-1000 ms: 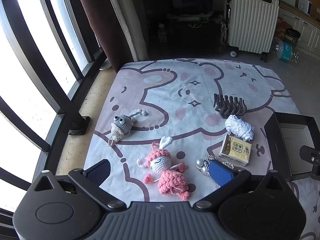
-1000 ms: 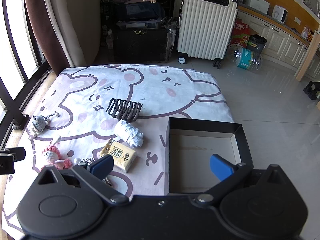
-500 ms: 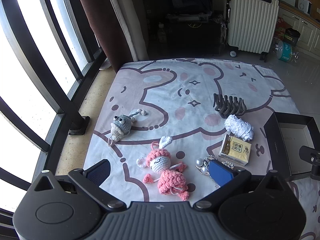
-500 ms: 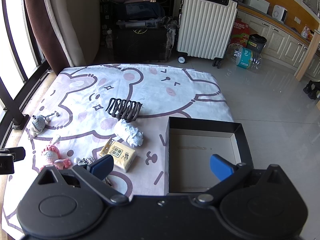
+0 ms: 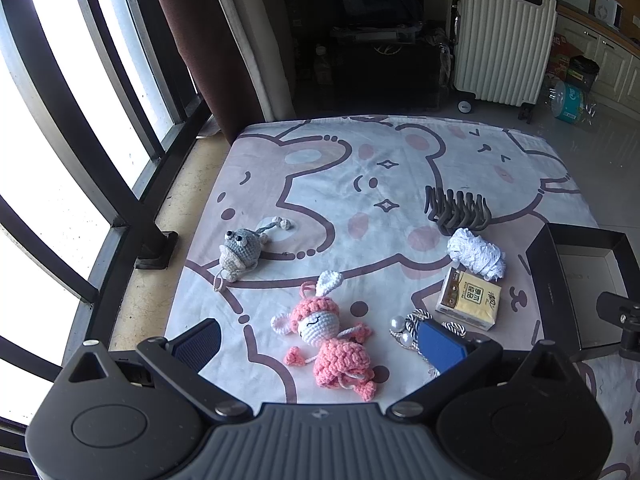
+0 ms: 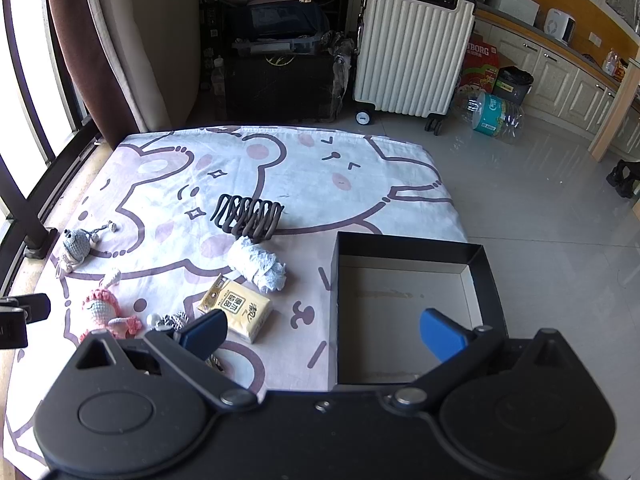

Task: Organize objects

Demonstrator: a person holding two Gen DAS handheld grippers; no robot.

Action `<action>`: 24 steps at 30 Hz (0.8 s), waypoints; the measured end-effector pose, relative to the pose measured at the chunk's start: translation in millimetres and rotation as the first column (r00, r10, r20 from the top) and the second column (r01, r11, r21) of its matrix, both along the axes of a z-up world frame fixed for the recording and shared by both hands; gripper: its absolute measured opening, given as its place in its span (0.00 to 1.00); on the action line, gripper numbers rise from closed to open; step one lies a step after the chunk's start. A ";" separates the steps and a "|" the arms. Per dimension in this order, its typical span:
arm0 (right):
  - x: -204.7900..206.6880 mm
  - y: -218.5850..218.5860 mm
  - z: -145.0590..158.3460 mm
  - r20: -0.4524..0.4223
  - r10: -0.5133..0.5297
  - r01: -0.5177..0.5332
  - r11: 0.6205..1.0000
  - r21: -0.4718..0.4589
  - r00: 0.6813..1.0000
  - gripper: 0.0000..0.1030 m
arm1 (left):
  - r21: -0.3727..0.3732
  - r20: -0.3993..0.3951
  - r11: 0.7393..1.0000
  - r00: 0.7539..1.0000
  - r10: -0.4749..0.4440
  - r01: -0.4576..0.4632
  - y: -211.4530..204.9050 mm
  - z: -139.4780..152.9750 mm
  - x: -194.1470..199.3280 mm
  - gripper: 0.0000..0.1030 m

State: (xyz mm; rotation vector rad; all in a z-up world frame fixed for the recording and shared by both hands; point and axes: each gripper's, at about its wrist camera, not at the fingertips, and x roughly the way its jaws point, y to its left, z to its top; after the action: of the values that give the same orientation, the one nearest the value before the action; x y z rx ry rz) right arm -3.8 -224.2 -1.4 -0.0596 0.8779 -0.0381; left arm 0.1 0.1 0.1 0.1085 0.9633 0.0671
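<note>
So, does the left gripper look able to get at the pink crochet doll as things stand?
Probably yes. The left gripper is open with the pink crochet doll lying between its fingers' lines. Nothing covers the doll; the pearl trinket lies beside it, apart, near the right finger.

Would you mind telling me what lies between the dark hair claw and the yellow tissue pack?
A white crocheted bundle lies between the hair claw and the tissue pack, touching the claw; both wrist views show it.
</note>
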 end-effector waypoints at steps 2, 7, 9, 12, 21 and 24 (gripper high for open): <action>0.2 -0.2 -0.1 0.000 0.000 0.000 1.000 0.000 1.000 1.00 | -0.001 0.000 1.000 1.000 0.000 0.000 -0.1 0.0 -0.1 1.00; 0.0 -0.6 -0.4 -0.001 0.000 0.000 1.000 -0.001 1.000 1.00 | -0.001 -0.001 1.000 1.000 0.000 -0.001 -0.1 0.0 -0.1 1.00; -0.1 -0.8 -0.5 -0.002 0.000 0.000 1.000 -0.001 1.000 1.00 | -0.001 -0.001 1.000 1.000 0.001 -0.001 -0.1 0.0 -0.1 1.00; -5.2 -7.0 -7.6 -0.003 0.000 0.000 1.000 -0.001 1.000 1.00 | -0.001 -0.001 1.000 1.000 0.001 -0.001 0.0 0.0 -0.1 1.00; -0.3 -2.5 -3.6 -0.003 0.000 0.000 1.000 -0.001 1.000 1.00 | -0.002 -0.001 1.000 1.000 0.002 -0.002 -8.7 -7.1 -3.0 1.00; -0.9 -2.4 -3.8 -0.003 0.000 0.000 1.000 -0.001 1.000 1.00 | -0.003 -0.001 1.000 1.000 0.002 -0.002 -8.8 -6.6 -3.1 1.00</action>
State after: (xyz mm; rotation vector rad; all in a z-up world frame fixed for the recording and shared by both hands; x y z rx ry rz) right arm -4.7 -226.6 -5.1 -0.0610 0.8814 -0.0388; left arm -3.0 -8.7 -6.5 0.1050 0.9643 0.0679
